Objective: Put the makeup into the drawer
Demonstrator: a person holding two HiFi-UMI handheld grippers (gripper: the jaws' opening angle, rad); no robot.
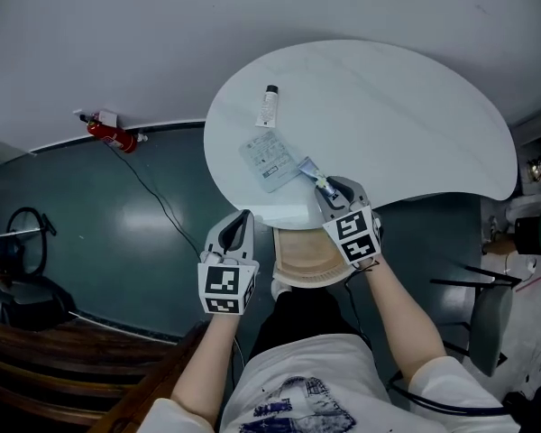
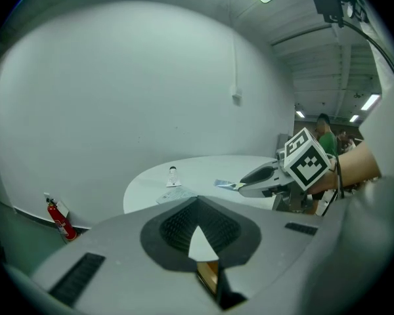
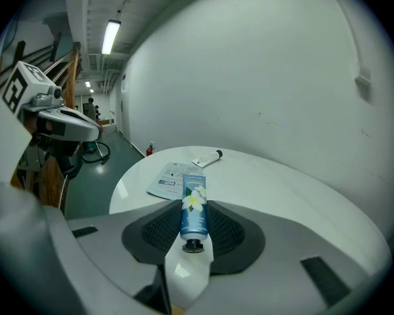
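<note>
white rounded table (image 1: 415,124), pale wall (image 1: 117,34), dark green floor (image 1: 117,242), red fire extinguisher (image 1: 111,135), ceiling strip light (image 3: 109,37)

The right gripper (image 1: 325,186) holds a blue tube (image 1: 308,169) at the table (image 1: 397,106) edge — just beyond the open drawer (image 1: 307,258), left gripper (image 1: 244,219) alongside.

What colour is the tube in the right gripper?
Blue tube with a white flower, seen best in the right gripper view.

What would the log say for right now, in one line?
left gripper: shut, empty | right gripper: shut on blue tube | drawer: open | white tube, packet: on table
</note>
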